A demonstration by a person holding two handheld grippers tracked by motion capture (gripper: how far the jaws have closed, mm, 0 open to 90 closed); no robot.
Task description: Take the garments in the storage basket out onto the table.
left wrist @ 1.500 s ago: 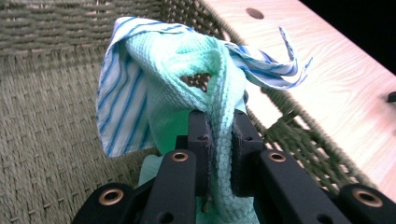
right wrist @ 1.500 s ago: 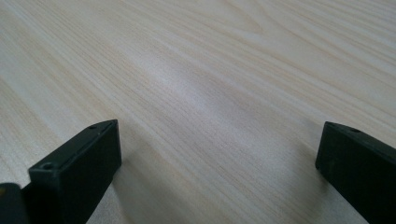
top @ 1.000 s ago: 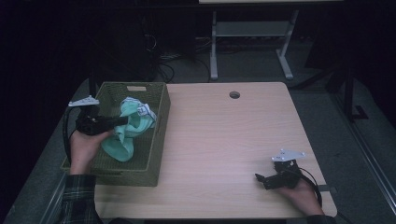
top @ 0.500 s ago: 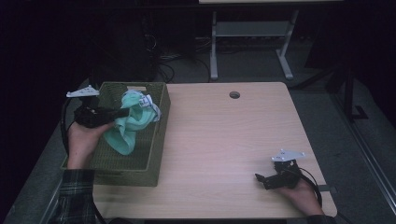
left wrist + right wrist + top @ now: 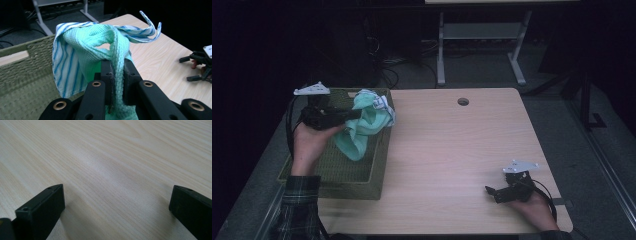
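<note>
While the green cloth (image 5: pixel 362 127) hangs bunched above the basket (image 5: pixel 337 170), its upper folds reach over the basket's right rim and its lower end droops inside, clear of the woven floor as far as the high view shows. A white cloth with blue stripes (image 5: pixel 65 67) is gathered up with it and wraps its far side, one striped corner curling out toward the tabletop (image 5: pixel 462 150). From the left gripper view, the left gripper (image 5: pixel 117 75) is clenched on a fold of the green cloth, the knit squeezed between the two black jaws. From above, the left gripper (image 5: pixel 353 114) sits over the basket's far left part, held by the left hand (image 5: pixel 309 142), with a plaid sleeve (image 5: pixel 299 207) at the near left. The basket stands at the left edge of the tabletop, running from the far edge toward the near one. Well apart, near the near right corner, the right gripper (image 5: pixel 493 193) rests on the bare wood in the right hand (image 5: pixel 534 205); its jaws stand wide apart with nothing between them but wood grain. A round hole (image 5: pixel 463 101) sits near the far edge.
</note>
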